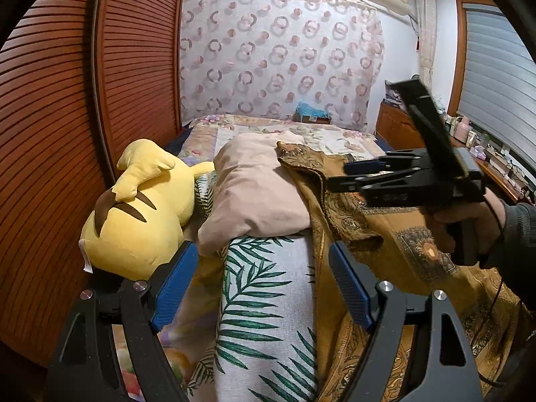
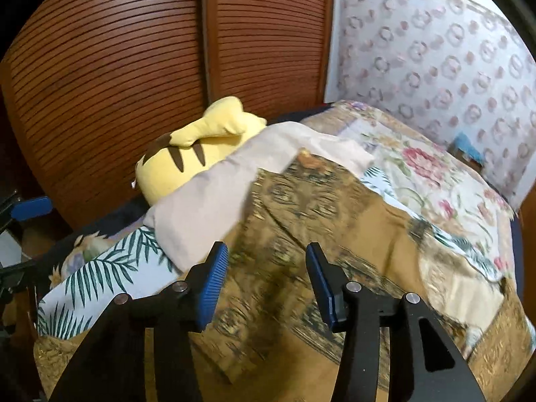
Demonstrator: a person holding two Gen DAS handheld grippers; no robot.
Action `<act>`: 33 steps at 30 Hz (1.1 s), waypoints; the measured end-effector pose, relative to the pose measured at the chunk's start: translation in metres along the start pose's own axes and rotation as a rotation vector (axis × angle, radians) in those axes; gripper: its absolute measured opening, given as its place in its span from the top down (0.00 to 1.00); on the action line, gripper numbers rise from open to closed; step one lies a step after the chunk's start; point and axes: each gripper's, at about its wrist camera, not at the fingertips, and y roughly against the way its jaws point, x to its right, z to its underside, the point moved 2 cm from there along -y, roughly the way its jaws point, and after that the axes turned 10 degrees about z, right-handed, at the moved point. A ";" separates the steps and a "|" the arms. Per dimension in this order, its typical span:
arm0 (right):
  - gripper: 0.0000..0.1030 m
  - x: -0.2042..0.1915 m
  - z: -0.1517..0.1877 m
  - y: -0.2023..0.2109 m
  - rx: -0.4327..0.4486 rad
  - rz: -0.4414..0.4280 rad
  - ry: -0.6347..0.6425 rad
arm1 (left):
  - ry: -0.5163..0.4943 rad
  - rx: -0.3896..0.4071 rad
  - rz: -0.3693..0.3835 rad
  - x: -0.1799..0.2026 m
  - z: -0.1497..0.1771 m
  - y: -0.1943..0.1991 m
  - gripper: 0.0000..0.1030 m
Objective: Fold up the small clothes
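A golden-brown patterned garment (image 1: 412, 244) (image 2: 301, 221) lies spread over the bed, one edge lapping onto a beige pillow (image 1: 254, 194) (image 2: 207, 201). My left gripper (image 1: 261, 284) is open, its blue pads wide apart above a white cloth printed with green palm leaves (image 1: 264, 301) (image 2: 100, 268) and the garment's left edge. My right gripper (image 2: 268, 284) hovers just over the garment, open, with nothing pinched between its pads. In the left wrist view the right gripper (image 1: 341, 177) reaches in from the right, held by a hand (image 1: 469, 224), above the garment's folded edge.
A yellow plush toy (image 1: 140, 221) (image 2: 187, 157) lies against the slatted wooden wardrobe doors (image 1: 67, 117) at the left. A floral quilt (image 2: 428, 174) covers the far bed. A wooden desk with small items (image 1: 469, 140) stands at the right by the window.
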 end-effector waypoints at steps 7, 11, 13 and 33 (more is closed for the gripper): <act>0.84 0.002 -0.009 -0.031 -0.038 0.062 0.052 | -0.008 -0.014 0.009 0.005 -0.001 -0.006 0.22; 0.93 0.025 -0.005 -0.017 -0.024 0.075 0.003 | -0.014 -0.019 0.020 0.009 0.000 -0.010 0.21; 0.93 0.043 0.002 -0.005 -0.025 0.108 -0.036 | -0.017 -0.020 0.025 0.012 0.000 -0.011 0.21; 0.47 0.123 0.083 0.161 0.048 0.191 -0.192 | -0.093 -0.026 0.116 0.083 -0.027 -0.045 0.21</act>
